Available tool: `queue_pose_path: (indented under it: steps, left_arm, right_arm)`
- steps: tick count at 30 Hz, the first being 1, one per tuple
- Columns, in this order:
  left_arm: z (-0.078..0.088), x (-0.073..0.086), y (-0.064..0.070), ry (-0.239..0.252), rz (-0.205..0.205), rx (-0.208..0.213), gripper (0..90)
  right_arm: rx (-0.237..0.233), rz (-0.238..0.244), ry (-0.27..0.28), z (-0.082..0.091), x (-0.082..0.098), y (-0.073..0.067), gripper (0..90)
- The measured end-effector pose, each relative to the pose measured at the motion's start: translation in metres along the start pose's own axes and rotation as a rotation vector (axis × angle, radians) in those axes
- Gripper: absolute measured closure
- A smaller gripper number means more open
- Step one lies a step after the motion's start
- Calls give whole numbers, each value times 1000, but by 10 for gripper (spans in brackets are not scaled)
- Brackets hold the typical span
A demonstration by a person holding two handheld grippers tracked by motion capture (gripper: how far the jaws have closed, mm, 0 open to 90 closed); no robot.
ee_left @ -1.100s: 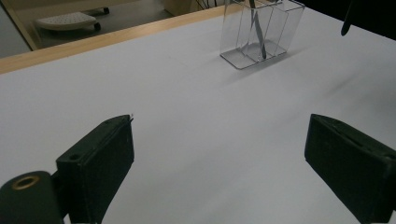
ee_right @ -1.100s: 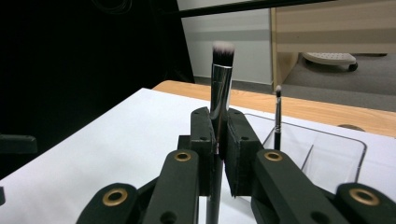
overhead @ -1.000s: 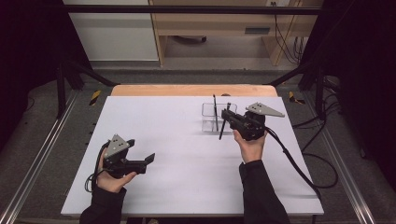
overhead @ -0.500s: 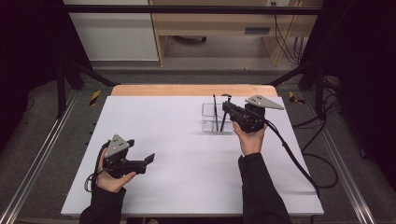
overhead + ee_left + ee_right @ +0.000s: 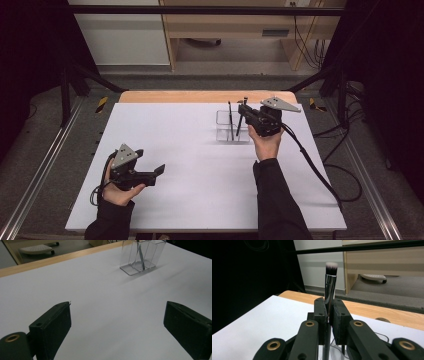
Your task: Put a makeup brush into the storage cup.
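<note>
The right tongs (image 5: 329,312) clamp a makeup brush (image 5: 330,282) upright above the clear holder (image 5: 231,131); the left tongs (image 5: 117,322) rest open on the near-left worktop (image 5: 200,165).

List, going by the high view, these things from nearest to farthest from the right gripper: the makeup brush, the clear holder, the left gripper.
1. The makeup brush: clamped upright in the right gripper, bristles up.
2. The clear holder: just below and left of it, with another brush standing inside.
3. The left gripper: far off at the table's near left, jaws open.
</note>
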State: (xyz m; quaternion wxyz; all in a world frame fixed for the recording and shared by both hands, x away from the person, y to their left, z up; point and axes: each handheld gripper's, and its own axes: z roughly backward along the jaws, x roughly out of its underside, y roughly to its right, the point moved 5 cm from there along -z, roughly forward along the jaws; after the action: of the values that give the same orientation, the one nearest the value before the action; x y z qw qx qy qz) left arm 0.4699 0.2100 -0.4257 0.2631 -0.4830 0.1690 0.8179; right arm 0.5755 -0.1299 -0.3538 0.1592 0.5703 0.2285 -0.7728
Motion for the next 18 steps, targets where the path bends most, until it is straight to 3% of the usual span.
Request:
queue_pose_path:
  steps: [18]
  left_arm:
    - [1,0,-2,2,0,-3,70]
  right_arm:
    - [60,-3,15,-10,-11,16,836]
